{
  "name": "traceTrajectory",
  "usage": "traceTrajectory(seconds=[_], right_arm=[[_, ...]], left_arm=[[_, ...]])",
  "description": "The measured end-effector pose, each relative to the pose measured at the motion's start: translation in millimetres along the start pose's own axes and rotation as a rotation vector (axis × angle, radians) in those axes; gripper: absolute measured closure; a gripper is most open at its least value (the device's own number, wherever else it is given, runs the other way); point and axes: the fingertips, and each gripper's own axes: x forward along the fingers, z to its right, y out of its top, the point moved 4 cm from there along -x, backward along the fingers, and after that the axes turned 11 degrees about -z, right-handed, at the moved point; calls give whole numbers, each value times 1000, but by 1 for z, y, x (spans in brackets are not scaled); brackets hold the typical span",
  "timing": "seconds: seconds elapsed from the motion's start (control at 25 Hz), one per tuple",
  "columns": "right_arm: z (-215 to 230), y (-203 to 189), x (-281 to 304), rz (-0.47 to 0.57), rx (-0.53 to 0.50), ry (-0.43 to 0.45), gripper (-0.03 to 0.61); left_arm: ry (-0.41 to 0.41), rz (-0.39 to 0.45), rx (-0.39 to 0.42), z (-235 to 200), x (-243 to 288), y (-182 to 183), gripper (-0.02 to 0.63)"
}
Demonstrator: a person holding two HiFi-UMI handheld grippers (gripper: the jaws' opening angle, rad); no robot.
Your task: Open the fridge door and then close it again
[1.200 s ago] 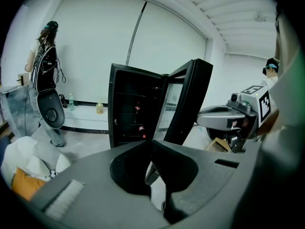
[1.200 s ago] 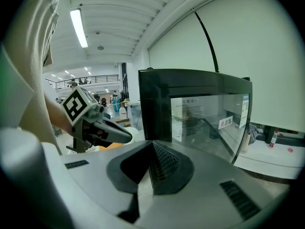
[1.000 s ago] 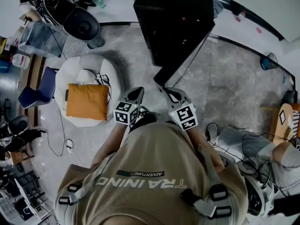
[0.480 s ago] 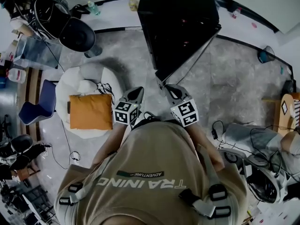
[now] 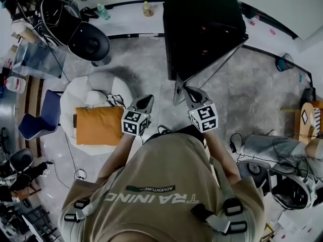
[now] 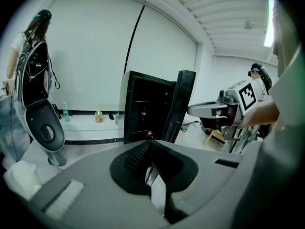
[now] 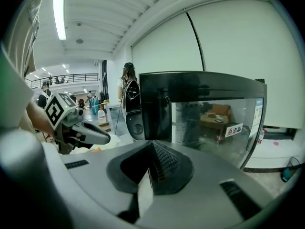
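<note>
Compared with a second ago, the tall black fridge (image 5: pixel 202 29) is being seen closer to both grippers. It is standing upright by the white wall (image 6: pixel 95 56), its glass door (image 7: pixel 214 118) swung open toward the person. The right gripper (image 5: pixel 191 93) is being held just beside the door's edge, the left gripper (image 5: pixel 146 101) further left; both pairs of jaws are being held together, empty.

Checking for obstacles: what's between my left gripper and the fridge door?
Only bare floor lies between the left gripper and the fridge door, as the head view shows.
</note>
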Motion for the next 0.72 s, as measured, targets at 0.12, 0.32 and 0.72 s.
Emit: traceTrajectory(seconds=[0.12,0.32,0.72], right_arm=[[-2,10,7,3,-22,-13,583],[-9,19,15,-21,-99,-13,583],[-6,32,38,-2,-150,40,583]], left_arm=[[-1,14,15,-8,-4,-2,614],[-10,57,-26,-11,-10,-6,613],[6,93,-65,-19,-9,-6,612]])
